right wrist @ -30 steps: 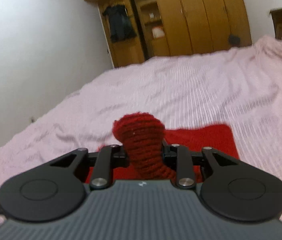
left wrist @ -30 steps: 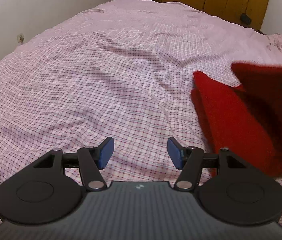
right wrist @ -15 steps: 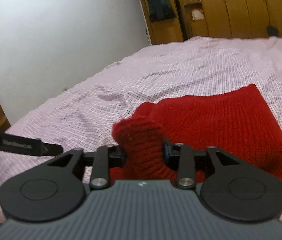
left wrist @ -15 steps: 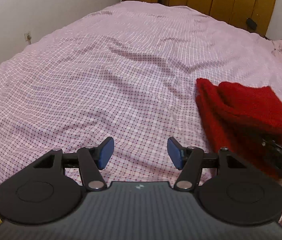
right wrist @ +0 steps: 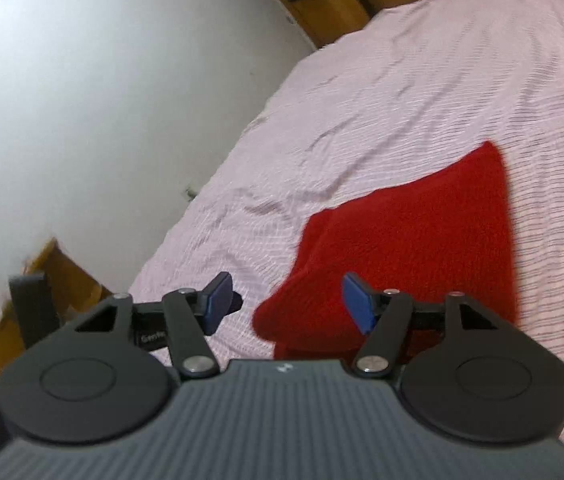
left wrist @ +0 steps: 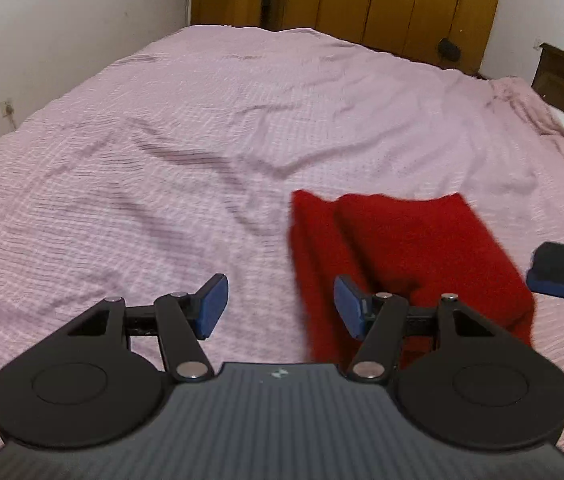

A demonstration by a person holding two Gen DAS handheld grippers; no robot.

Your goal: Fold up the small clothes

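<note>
I see the bed (left wrist: pixel 202 128) under its pink checked sheet filling most of both views, with the wooden wardrobe (left wrist: pixel 401 4) past its far edge. The red knitted garment (left wrist: pixel 409 248) lies folded on the sheet toward the bed's near edge. My left tool (left wrist: pixel 280 306) hangs just beside the garment's left side, released, gripping nothing. My right tool (right wrist: pixel 285 302) hovers over the garment's near corner, pads spread and empty.
</note>
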